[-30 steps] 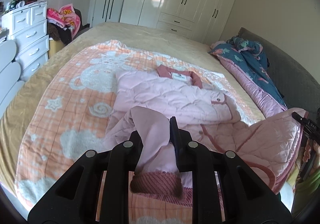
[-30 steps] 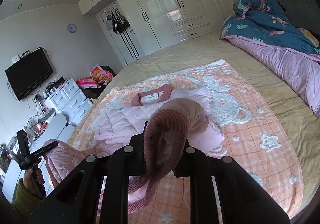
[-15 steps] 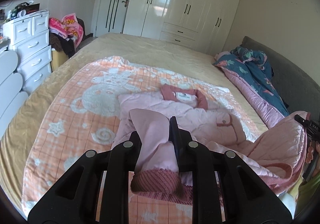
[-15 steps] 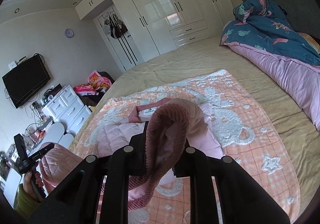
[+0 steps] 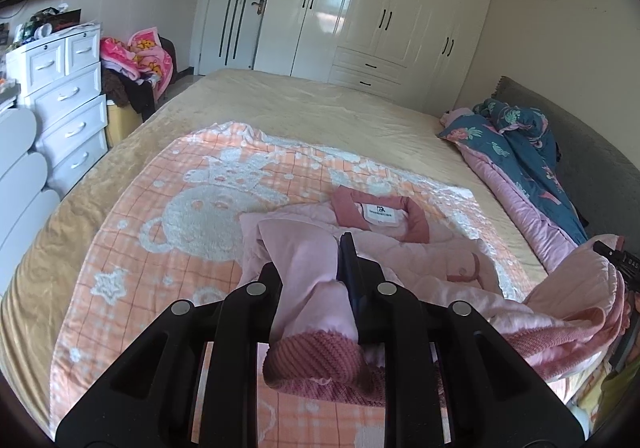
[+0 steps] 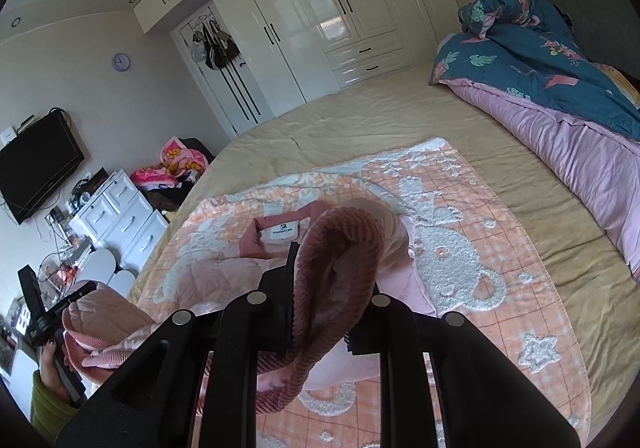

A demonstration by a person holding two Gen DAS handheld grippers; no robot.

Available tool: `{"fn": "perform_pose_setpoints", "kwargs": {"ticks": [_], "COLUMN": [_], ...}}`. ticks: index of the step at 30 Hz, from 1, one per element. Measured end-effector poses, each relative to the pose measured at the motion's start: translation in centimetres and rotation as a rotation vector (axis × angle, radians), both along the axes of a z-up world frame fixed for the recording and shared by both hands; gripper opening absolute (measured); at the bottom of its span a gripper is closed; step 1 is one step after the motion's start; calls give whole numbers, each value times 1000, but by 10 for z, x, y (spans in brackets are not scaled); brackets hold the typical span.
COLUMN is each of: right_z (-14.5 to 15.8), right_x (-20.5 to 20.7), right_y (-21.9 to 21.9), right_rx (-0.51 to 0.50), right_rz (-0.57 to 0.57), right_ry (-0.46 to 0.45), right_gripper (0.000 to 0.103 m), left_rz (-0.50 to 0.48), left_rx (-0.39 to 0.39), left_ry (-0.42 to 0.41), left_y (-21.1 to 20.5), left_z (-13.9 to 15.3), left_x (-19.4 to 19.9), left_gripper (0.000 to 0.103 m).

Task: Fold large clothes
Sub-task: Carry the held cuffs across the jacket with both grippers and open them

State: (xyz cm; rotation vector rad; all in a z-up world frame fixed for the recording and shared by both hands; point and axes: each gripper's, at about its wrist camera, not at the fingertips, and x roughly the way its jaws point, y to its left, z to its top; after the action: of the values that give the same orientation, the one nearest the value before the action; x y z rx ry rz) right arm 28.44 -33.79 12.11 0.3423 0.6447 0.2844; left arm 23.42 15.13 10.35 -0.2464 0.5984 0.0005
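Note:
A light pink quilted jacket point(image 5: 404, 248) with a dark pink collar point(image 5: 380, 212) lies on an orange and white bear blanket point(image 5: 192, 216) on the bed. My left gripper point(image 5: 320, 268) is shut on the jacket's bottom corner with its ribbed dark pink hem point(image 5: 316, 360), lifted above the blanket. My right gripper point(image 6: 332, 272) is shut on the other bottom corner, its ribbed hem point(image 6: 340, 248) bunched between the jaws. The collar point(image 6: 276, 236) shows beyond it. Each gripper also shows at the edge of the other's view.
A blue floral and pink quilt point(image 5: 528, 168) lies along the bed's right side by a grey headboard point(image 5: 592, 168). White drawers point(image 5: 64, 104) stand left of the bed. White wardrobes point(image 5: 380, 20) fill the far wall. A TV point(image 6: 36, 164) hangs on the wall.
Both grippers have risen and drawn back with the jacket's hem corners held. The jacket's lower part is lifted further off the blanket, and the collar now looks farther away.

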Motion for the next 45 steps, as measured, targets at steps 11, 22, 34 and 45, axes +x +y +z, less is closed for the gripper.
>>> {"fn": "perform_pose_setpoints", "kwargs": {"ticks": [11,22,34,45], "right_z": [-20,-47,-74,-112], "right_x": [59,114,147,140], "right_y": [-11,-16,-17,8], "right_rx": [56,128,253,104], "right_rz": [-16,-34,-10,9], "right_ry": [97,188,206,162], "right_gripper": [17,20,60,86], "left_rz": [24,52,67,65], "left_rx": [20,50,64,57], "left_ry": [37,92,123,139], "left_y": [5,5,6,4], "left_z": [-11,-33,-53,-65], "left_x": [45,96,122,140], "left_gripper": [14,14,14,18]}}
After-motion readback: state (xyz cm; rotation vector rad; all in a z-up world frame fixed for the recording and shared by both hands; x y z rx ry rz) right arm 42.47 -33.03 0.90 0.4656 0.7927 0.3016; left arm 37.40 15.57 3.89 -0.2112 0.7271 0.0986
